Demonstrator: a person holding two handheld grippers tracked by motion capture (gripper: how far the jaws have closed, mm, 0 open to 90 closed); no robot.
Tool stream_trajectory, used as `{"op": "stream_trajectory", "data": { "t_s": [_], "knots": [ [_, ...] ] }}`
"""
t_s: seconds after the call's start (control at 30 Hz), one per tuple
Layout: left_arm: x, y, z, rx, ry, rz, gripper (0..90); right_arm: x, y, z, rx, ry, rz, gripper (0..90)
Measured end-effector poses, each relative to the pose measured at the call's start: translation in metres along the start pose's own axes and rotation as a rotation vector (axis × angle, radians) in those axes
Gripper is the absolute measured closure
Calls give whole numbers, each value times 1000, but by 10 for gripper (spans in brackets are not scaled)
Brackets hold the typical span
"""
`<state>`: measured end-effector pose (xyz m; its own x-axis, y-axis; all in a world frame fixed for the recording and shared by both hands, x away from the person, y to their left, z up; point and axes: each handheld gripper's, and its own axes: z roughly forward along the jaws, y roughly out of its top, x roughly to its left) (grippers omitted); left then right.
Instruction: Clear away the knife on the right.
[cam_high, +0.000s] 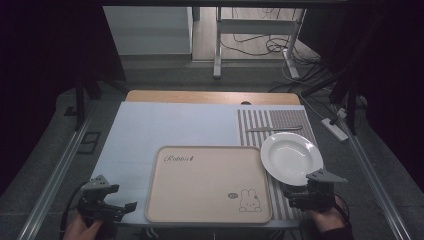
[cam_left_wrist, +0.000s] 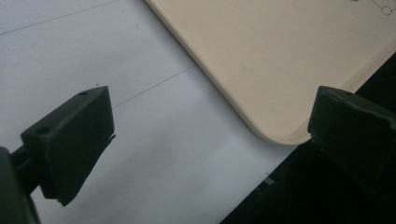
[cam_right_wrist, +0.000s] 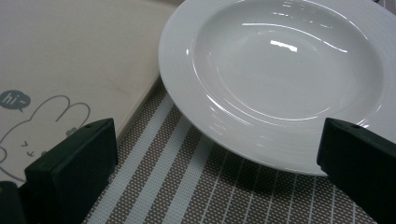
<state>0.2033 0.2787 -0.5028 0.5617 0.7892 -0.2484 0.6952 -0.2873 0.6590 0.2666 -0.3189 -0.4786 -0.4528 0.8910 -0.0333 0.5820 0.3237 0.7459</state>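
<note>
Beige tray lower centre; white plate right of it on striped mat; knife above; left claw and right claw both open, empty

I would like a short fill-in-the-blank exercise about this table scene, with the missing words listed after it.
1. The white plate rests on the ____ placemat.
2. The beige tray has a ____ drawn in its corner.
3. Both the left gripper and the right gripper have their jaws ____.
4. The knife lies ____ the plate, farther from the person.

Missing words: striped; rabbit; open; beyond
</note>
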Motion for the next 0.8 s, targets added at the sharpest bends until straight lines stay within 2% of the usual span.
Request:
{"op": "stream_trajectory", "data": {
  "t_s": [0.3,0.8],
  "knots": [
    [0,0,0,3,-2,1,16,0,2,5,51,18,-6,0],
    [0,0,0,4,0,2,16,2,3,7,73,36,-25,0]
  ]
}}
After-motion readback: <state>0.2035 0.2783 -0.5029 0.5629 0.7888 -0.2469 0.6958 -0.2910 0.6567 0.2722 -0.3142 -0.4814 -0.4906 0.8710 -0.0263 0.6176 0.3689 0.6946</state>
